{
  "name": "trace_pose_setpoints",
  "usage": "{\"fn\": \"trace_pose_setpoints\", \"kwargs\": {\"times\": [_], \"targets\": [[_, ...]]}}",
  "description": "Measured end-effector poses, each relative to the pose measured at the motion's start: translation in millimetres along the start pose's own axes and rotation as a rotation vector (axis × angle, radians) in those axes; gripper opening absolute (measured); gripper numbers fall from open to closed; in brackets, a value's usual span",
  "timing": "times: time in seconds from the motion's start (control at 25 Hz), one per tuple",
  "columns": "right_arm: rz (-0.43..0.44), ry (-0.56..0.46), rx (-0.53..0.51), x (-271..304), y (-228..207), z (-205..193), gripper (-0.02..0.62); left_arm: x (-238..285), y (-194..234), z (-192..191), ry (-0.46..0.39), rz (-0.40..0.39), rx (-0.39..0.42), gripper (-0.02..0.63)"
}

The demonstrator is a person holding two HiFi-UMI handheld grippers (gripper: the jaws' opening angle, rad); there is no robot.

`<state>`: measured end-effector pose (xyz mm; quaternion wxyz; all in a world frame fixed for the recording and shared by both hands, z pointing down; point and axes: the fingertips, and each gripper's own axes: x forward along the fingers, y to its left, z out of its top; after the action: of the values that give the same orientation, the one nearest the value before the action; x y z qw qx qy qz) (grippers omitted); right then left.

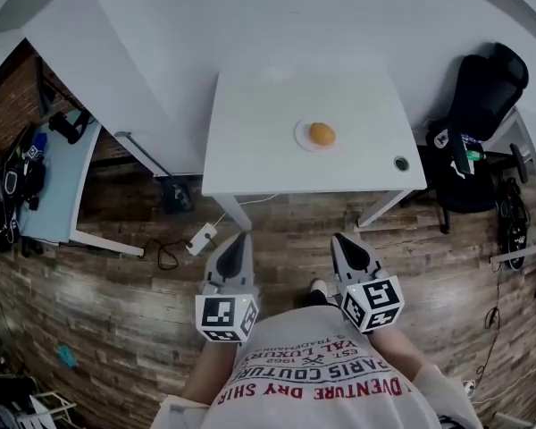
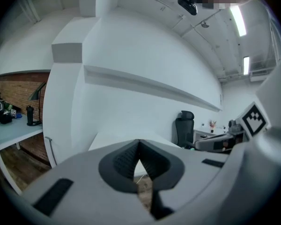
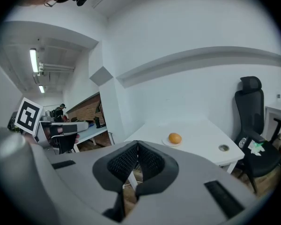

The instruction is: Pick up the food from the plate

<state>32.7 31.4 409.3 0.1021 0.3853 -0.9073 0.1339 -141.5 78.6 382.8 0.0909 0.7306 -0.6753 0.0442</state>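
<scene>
Food (image 1: pixel 321 133) on plate (image 1: pixel 298 138) far ahead on surface (image 1: pixel 259 132), nearer right gripper (image 1: pixel 341 239) than left gripper (image 1: pixel 239 239), jaws of the 2 clenched empty, calls for a forward reach.

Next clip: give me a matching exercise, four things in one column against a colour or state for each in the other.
Things:
1. food
2. plate
3. chair
4. left gripper

Colour or state:
a. black
b. shut, empty
c. white
d. orange

Pairs: 1-d; 2-c; 3-a; 4-b
</scene>
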Motion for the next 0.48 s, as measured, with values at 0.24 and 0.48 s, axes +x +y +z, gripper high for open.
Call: {"fn": "trace_pose_setpoints", "kwargs": {"times": [0.24,0.48], "targets": [[0.029,0.008,-0.016,32.5,-86.2,28.0,0.012,80.9,-33.3,17.9,-0.018,0.027,-0.017,0.006],[0.011,0.021,0.033,57.4,-138.9,31.6,0.012,130.5,-45.3,9.8,0.049,0.024,-0.007,0.006]]}}
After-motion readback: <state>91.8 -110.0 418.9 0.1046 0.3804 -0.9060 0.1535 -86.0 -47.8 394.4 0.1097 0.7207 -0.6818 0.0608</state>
